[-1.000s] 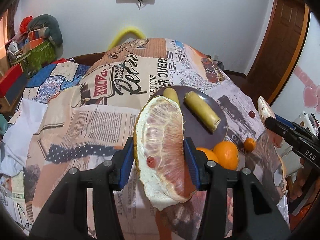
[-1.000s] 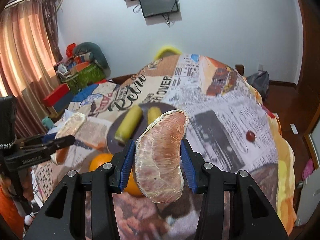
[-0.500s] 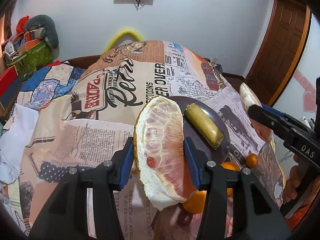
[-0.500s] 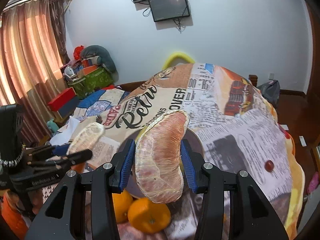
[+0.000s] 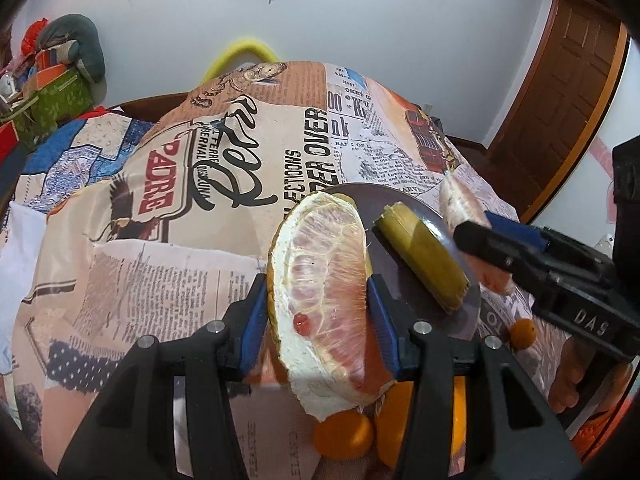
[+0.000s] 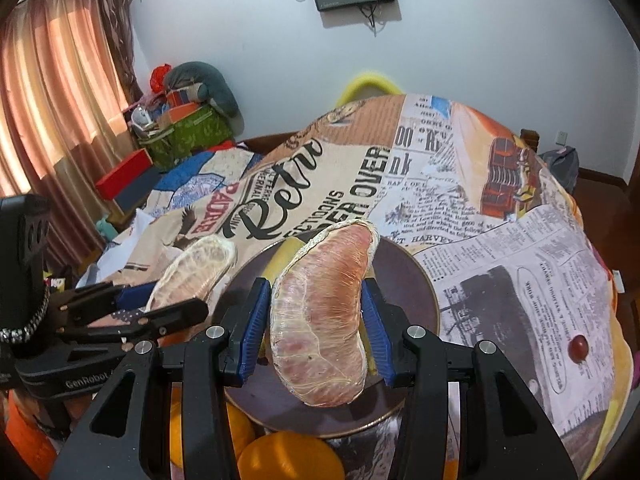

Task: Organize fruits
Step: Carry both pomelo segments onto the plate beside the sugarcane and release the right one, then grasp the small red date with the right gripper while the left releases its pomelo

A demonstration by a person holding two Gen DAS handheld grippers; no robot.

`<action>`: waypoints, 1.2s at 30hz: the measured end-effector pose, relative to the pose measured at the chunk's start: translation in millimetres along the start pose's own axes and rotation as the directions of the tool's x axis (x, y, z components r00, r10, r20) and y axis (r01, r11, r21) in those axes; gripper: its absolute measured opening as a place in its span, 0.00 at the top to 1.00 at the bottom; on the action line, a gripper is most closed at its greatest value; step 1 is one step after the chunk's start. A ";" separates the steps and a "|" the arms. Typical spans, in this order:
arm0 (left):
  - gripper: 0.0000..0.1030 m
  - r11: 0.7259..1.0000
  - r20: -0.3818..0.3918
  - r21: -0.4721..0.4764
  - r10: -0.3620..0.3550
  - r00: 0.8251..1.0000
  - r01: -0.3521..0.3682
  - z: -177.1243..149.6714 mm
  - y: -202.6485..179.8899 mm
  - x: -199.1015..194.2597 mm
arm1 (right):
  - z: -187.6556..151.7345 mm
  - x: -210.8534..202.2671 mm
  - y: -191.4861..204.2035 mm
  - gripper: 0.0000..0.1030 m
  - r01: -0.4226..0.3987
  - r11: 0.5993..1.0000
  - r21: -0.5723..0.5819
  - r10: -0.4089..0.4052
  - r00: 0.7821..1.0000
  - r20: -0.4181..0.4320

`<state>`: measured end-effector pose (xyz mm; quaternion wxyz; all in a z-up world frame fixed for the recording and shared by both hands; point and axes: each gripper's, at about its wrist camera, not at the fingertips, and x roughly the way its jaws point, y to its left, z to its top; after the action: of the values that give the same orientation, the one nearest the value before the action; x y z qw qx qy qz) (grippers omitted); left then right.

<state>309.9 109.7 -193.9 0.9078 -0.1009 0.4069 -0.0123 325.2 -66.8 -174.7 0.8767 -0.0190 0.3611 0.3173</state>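
Observation:
My left gripper (image 5: 318, 318) is shut on a peeled pomelo segment (image 5: 320, 292) and holds it at the near left edge of the dark round plate (image 5: 424, 210). My right gripper (image 6: 318, 330) is shut on a second pomelo segment (image 6: 324, 316) and holds it above the plate (image 6: 404, 284). A yellow-green banana piece (image 5: 424, 260) lies on the plate; another piece (image 6: 282, 258) is partly hidden behind the segment. Oranges (image 6: 288, 456) lie at the plate's near edge. The right gripper also shows at the right of the left wrist view (image 5: 480, 240).
A newspaper-print cloth (image 5: 224, 184) covers the table. A small orange fruit (image 5: 523, 333) and a cherry tomato (image 6: 579, 347) lie on the cloth right of the plate. Boxes and bags (image 6: 180, 128) are piled at the far left. A wooden door (image 5: 560, 92) stands at the right.
Both grippers have moved forward with their pomelo segments, and now hold them over or at the plate. The oranges have slid toward the bottom of both views.

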 end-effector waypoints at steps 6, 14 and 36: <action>0.53 1.000 -0.008 -0.003 -0.006 1.000 0.006 10.9 3.8 15.2 | 4.9 12.8 -2.4 0.58 -0.025 1.000 -0.005 0.025 0.999 -0.030; 0.53 1.000 -0.027 -0.018 -0.017 0.999 0.017 21.5 6.4 31.4 | 13.4 18.7 0.3 0.57 -0.049 0.999 -0.024 0.048 0.998 -0.035; 0.50 1.000 0.016 0.014 0.021 1.000 -0.021 22.4 -11.9 -3.6 | -11.9 -49.1 -54.3 0.54 0.208 0.977 -0.040 -0.207 0.978 0.033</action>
<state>324.9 102.4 -174.4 0.9117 -0.0904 0.4007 -0.0048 322.3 -139.9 -162.5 0.9095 -0.0709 0.3375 0.2320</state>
